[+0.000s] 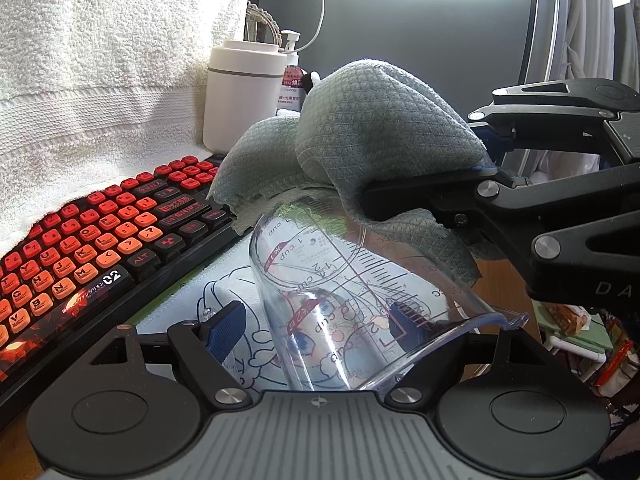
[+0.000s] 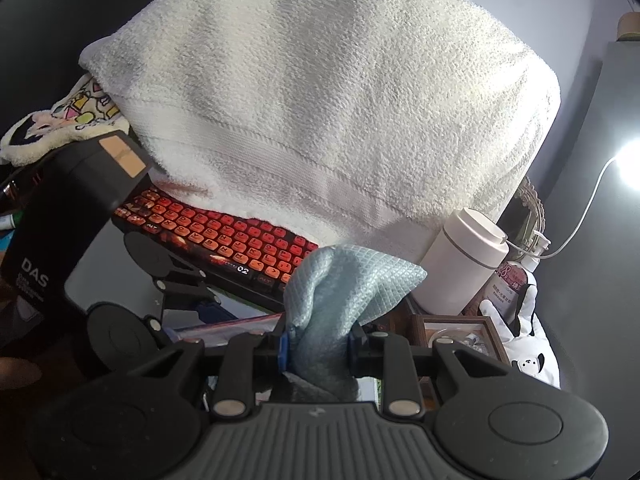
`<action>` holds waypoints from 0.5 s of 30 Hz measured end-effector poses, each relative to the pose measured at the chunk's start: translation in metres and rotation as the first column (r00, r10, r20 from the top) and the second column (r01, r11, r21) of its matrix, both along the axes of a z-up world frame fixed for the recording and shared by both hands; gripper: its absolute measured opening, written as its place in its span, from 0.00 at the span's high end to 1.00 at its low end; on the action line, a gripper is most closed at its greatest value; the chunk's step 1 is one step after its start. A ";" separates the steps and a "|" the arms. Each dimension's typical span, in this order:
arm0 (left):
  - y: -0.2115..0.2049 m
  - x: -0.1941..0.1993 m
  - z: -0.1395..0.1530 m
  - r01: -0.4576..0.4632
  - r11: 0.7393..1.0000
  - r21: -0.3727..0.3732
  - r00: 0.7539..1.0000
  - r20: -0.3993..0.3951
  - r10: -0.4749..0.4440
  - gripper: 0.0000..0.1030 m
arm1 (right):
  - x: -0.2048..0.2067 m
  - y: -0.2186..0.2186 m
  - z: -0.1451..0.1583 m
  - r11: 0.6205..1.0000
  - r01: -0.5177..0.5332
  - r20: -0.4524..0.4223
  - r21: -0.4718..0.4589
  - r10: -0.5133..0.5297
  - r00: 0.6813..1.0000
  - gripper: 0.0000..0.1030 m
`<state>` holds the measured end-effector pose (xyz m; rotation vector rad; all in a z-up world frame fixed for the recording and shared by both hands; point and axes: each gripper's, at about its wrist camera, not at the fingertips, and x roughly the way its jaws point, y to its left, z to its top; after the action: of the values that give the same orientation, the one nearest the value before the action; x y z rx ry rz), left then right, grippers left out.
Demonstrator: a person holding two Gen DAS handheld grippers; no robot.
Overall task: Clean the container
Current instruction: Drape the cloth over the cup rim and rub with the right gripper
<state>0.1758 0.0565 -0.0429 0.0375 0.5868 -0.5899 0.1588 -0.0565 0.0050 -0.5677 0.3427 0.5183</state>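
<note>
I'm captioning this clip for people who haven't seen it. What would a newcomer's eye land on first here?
Probably the clear measuring cup, held tilted in the left gripper with its printed scale showing, and the grey-blue cloth bunched over its far end, pinched by the right gripper. Next, the glowing red-orange keyboard on the left, with a big white towel draped behind it and a white canister beside that.

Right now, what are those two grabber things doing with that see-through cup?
A person is cleaning a clear measuring cup. The left gripper holds the cup tipped on its side above the desk mat. The right gripper pinches a grey-blue cloth and presses it against the cup's bottom end. A red keyboard sits behind.
</note>
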 end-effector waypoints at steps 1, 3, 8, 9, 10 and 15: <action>0.000 0.000 0.000 0.000 1.000 0.000 1.000 0.000 0.000 0.24 | -0.001 0.000 0.000 1.000 -0.004 0.000 0.001 0.004 1.000 0.76; 0.000 0.000 0.000 0.000 1.000 0.000 1.000 0.000 0.000 0.24 | -0.002 -0.001 0.000 1.000 -0.012 -0.001 0.003 0.012 1.000 0.76; -0.002 0.002 0.000 0.008 1.000 -0.002 1.000 0.002 -0.008 0.23 | -0.004 -0.002 0.000 0.999 -0.032 -0.003 0.008 0.032 0.999 0.76; -0.002 0.002 0.000 0.007 1.000 0.000 1.000 0.003 -0.007 0.23 | -0.005 -0.002 -0.001 0.999 -0.036 -0.003 0.008 0.036 0.999 0.76; -0.003 0.002 0.000 0.006 1.000 0.002 1.000 0.005 -0.006 0.23 | -0.006 -0.002 -0.001 0.999 -0.040 -0.003 0.009 0.040 0.999 0.76; -0.004 0.001 -0.001 0.000 1.000 0.003 1.000 0.006 0.000 0.23 | -0.008 -0.003 -0.001 0.998 -0.060 -0.005 0.014 0.060 0.998 0.76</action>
<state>0.1771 0.0524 -0.0435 0.0422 0.5820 -0.5886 0.1504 -0.0600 0.0041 -0.5644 0.3277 0.5793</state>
